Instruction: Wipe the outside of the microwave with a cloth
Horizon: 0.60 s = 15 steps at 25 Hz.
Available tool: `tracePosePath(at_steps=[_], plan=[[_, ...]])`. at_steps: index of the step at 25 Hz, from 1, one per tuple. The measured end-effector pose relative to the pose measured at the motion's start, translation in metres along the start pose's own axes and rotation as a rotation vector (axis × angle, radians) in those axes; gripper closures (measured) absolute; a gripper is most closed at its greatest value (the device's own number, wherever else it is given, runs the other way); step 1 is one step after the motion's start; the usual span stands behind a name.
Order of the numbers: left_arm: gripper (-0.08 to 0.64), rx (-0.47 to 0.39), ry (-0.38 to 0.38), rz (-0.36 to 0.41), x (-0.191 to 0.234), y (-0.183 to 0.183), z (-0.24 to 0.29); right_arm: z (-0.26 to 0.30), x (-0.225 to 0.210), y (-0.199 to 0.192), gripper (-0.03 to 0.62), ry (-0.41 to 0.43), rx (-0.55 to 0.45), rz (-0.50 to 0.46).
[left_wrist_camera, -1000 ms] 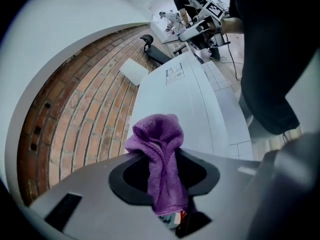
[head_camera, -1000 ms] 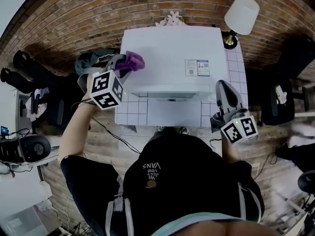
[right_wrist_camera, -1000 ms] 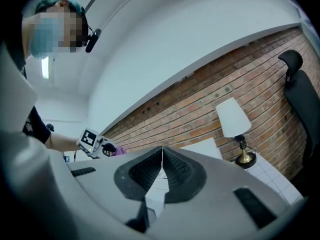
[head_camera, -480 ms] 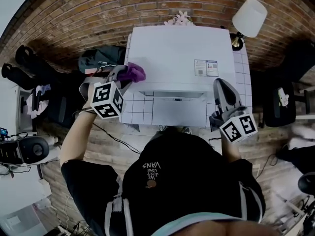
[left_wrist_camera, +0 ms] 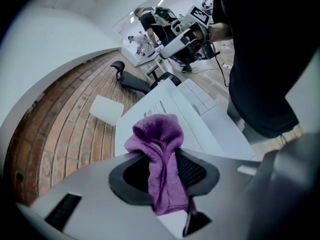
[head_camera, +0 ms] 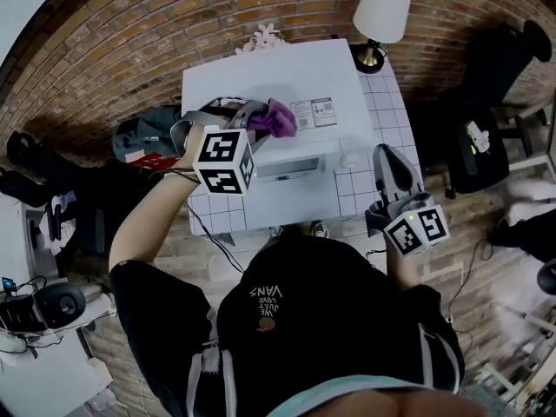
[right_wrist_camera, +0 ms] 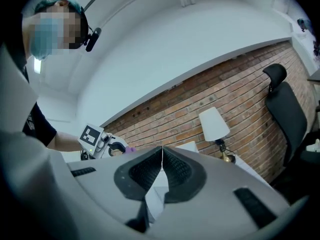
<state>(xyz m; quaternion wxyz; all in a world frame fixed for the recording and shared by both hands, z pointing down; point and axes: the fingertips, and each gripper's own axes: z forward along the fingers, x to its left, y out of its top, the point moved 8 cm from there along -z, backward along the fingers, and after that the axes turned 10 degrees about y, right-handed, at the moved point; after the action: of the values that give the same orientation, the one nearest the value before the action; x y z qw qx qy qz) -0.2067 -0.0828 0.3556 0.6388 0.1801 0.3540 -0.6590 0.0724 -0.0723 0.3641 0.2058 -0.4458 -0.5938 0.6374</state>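
My left gripper (head_camera: pixel 257 116), clamped on the purple cloth (head_camera: pixel 280 117), has swept from the left edge of the microwave (head_camera: pixel 261 68) to mid-frame, probably wiping its top. Lower right, my right gripper (head_camera: pixel 386 158) idles closed and empty.

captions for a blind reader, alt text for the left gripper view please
The left gripper has its jaws shut on a purple cloth, held over the top of the white microwave. A brick wall and a white lamp shade stand behind.
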Motion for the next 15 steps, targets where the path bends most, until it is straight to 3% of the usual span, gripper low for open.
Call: tracePosePath(at_steps=[8,15], plan=[[0.419,-0.147,-0.038,0.161,0.023,0.105,0.059,-0.064,-0.031,0.013,0.589,-0.154,-0.049,-0.004],[0.419,-0.189,-0.06,0.204,0.028,0.153,0.083,-0.093,-0.049,0.021,0.589,-0.197,-0.065,-0.001]])
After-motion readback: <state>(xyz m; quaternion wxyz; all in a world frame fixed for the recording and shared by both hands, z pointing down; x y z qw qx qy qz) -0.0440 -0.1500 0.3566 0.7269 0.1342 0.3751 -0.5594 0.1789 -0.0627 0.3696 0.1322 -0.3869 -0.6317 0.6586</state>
